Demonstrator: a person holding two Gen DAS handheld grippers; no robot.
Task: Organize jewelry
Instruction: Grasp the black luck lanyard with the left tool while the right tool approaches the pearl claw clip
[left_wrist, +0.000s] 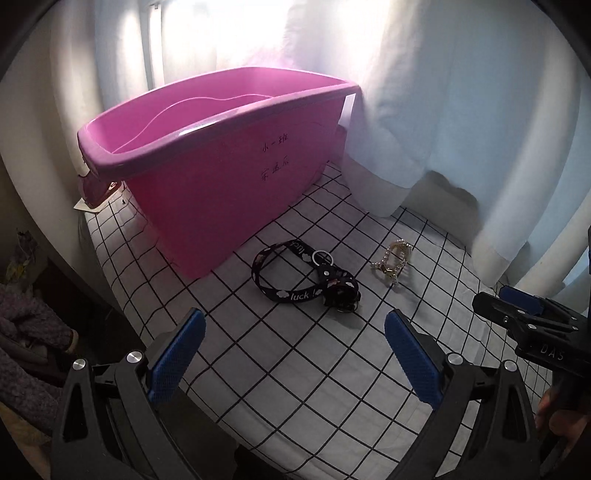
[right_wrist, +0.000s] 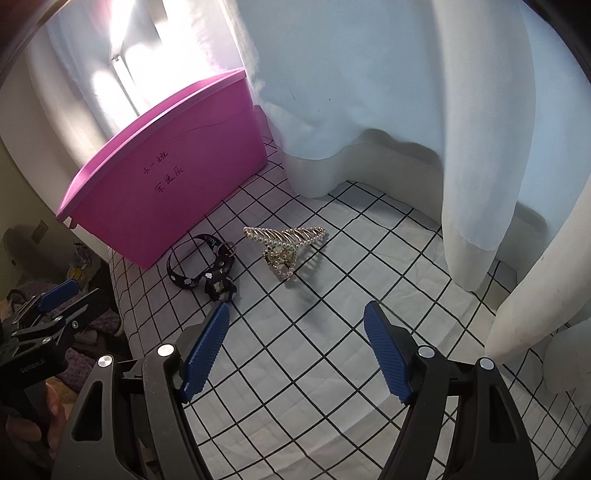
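Note:
A gold pearl hair claw clip lies on the white grid-patterned cloth, also seen in the left wrist view. A dark lanyard strap printed "luck" with a key ring lies left of it, also in the right wrist view. A pink plastic bin stands behind them. My left gripper is open and empty, hovering short of the lanyard. My right gripper is open and empty, short of the clip.
White curtains hang behind and to the right, their hems resting on the cloth. The table's left edge drops off beside the bin. A small pink object lies behind the bin's left end.

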